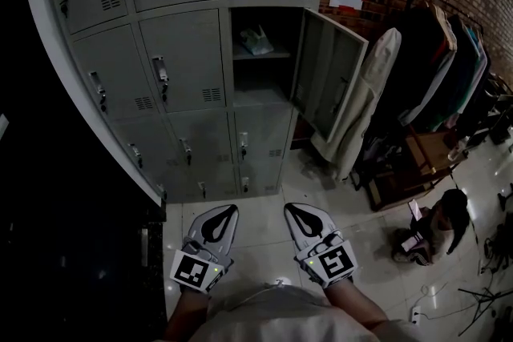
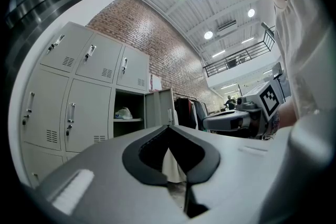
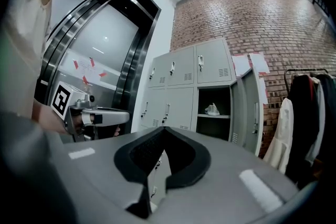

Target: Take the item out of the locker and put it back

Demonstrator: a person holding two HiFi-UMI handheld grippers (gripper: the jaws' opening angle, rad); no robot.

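A grey locker bank [image 1: 172, 52] stands ahead, and one middle-row compartment is open, its door [image 1: 329, 72] swung out to the right. A crumpled white item [image 1: 256, 40] lies on the shelf inside; it also shows as the white item [image 2: 124, 113] in the left gripper view and the white item [image 3: 212, 109] in the right gripper view. My left gripper [image 1: 231, 210] and right gripper [image 1: 292, 210] hang side by side low over the floor, well short of the lockers. Both are shut and hold nothing. The same shut tips show on the left gripper [image 2: 168, 127] and the right gripper [image 3: 165, 128].
A clothes rack [image 1: 437, 60] with dark coats and a pale hanging garment [image 1: 365, 92] stands right of the open door. A person [image 1: 437, 224] crouches on the shiny floor at the right, near a power strip [image 1: 417, 315]. A dark panel [image 1: 64, 236] borders the left.
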